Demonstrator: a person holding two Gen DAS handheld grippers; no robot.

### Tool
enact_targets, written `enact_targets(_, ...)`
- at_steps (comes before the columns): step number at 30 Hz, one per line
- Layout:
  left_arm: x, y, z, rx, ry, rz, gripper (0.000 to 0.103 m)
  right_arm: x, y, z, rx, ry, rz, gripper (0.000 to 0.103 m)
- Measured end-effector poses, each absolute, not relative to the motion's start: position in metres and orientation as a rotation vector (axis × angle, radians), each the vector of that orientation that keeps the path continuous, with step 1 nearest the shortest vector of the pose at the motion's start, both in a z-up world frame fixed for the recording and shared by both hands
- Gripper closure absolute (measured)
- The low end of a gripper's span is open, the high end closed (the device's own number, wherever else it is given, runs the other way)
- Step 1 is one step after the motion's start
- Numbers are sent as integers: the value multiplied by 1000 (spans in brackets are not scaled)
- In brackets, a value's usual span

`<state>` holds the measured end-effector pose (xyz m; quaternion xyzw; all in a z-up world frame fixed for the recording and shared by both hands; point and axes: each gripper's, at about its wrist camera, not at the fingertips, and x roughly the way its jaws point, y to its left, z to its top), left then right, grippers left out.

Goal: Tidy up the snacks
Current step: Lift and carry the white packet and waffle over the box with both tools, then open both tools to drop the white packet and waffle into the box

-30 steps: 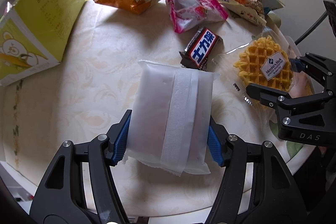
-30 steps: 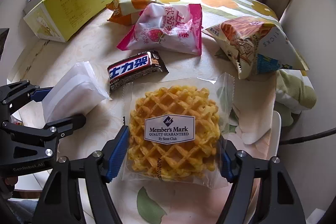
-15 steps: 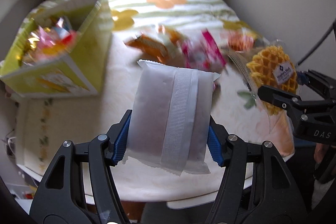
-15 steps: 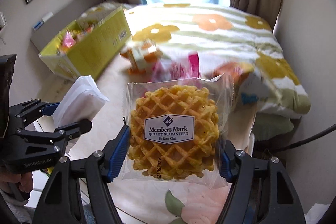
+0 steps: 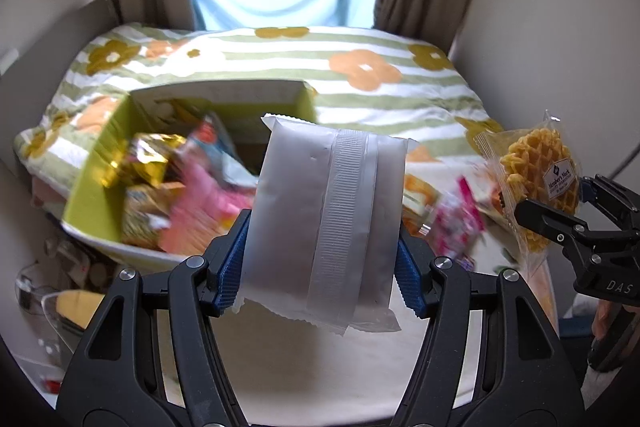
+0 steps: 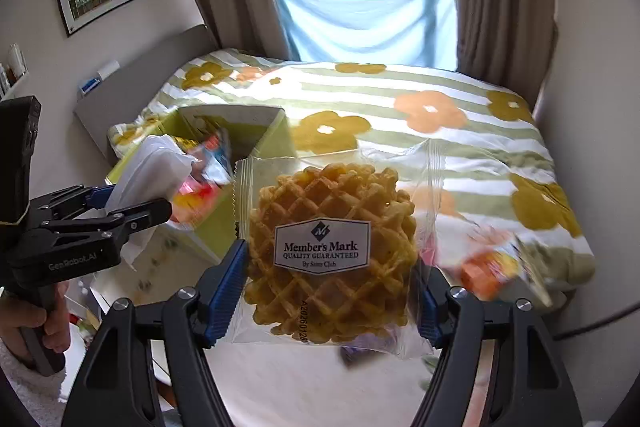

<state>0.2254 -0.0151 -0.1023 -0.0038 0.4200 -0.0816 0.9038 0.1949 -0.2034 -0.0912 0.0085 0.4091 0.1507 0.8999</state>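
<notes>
Through your left wrist camera, your left tongs (image 5: pixel 322 269) are clamped on a white snack packet (image 5: pixel 326 227), the blue pads pressing its two long sides, its ribbed seam facing the lens. The packet hangs in the air above the pale tabletop (image 5: pixel 320 367). Behind it sits the open yellow-green box (image 5: pixel 96 187), with gold, pink and orange wrappers lying inside, all blurred. To the right of the packet, more snack packs (image 5: pixel 452 223) lie on the tabletop, too smeared to tell apart. At the right edge your right tongs (image 5: pixel 560 215) hold a wrapped waffle (image 5: pixel 536 179) upright, clear of the tabletop. A bed with a flowered, green-striped cover (image 5: pixel 360 67) lies beyond.

Through your right wrist camera, your right tongs (image 6: pixel 330 291) are closed on the waffle (image 6: pixel 332 247), pads on the left and right edges of its clear wrapper, the Member's Mark label facing you. The waffle is in the air, with the box (image 6: pixel 272 135) behind it to the left. Your left tongs (image 6: pixel 120 203) sit at the left edge, gripping the white packet (image 6: pixel 152 171) just in front of the box. Your hand (image 6: pixel 28 323) wraps the handle below.
</notes>
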Motion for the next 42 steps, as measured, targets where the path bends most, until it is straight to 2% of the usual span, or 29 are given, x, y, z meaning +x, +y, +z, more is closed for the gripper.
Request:
enact_targets(12,313,127,-122,-26,919,-108,42,275,-84,-103,56,886,381,35)
enact_targets(21,354,159,-159,7,1019,-150,42,310,-30,-124,98,949,380,35)
enact_targets(22,355,157,-160,6,1026,-165,39,312,-27,-126,96,955,378,35)
enact_targets(23,356,155,-159,12,1025,-185,30,313,-26,-127,93,960,377,35)
enact_targets(24,355,153,-156,24,1014,-192,9,314,-25,-128,92,963,375,35)
enact_targets(25,353,151,-153,51,990,-175,0,315,-26,-128,91,964,372,34)
enact_targets(28,346,149,-150,103,963,-147,0,318,-29,-130,97,973,358,34)
enact_targets(42,333,172,-150,-8,987,-112,0,352,-19,-143,118,1053,347,27)
